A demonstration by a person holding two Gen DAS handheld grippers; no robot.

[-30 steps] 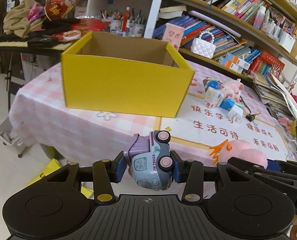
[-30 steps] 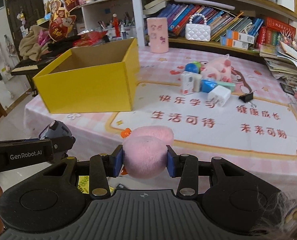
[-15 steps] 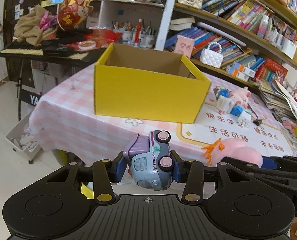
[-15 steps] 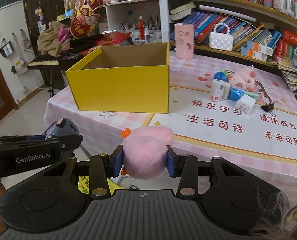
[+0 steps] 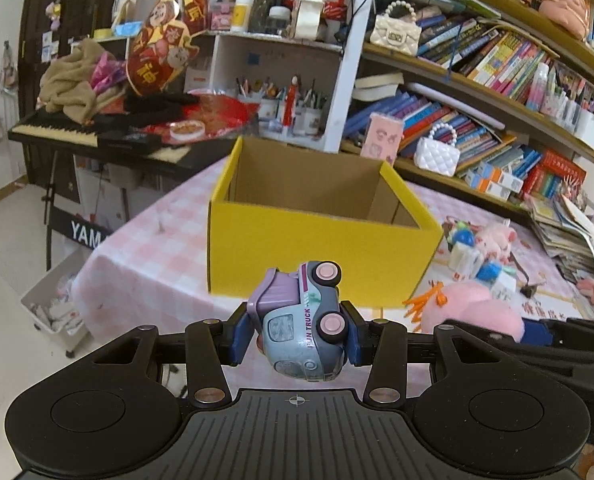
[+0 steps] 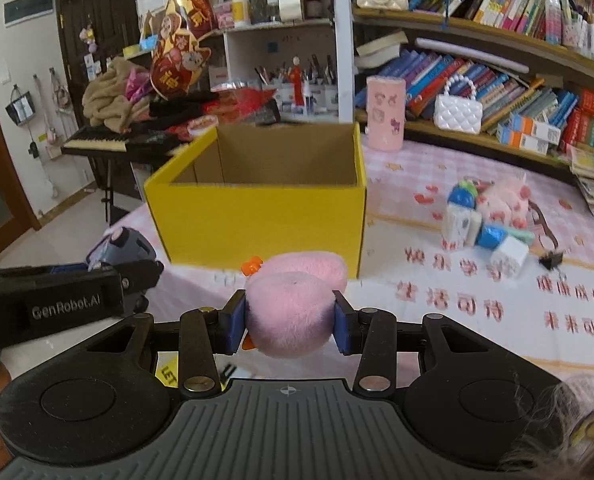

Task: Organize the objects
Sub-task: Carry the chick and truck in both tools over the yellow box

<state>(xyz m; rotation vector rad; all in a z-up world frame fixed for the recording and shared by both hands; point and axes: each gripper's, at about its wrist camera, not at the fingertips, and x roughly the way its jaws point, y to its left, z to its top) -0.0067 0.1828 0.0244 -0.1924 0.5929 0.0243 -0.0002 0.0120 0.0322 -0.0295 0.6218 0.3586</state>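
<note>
Left gripper [image 5: 297,334] clamped on truck [image 5: 301,322] | right gripper [image 6: 288,322] clamped on plush [image 6: 293,308] | both held short of box [image 5: 321,236] on counter [image 6: 477,304] | rim to be cleared before release

A lilac-and-grey toy truck [image 5: 303,326], tipped on its side, and a pink plush toy [image 6: 291,314] with orange trim are being held clamped before an open yellow cardboard box [image 6: 265,220].
</note>
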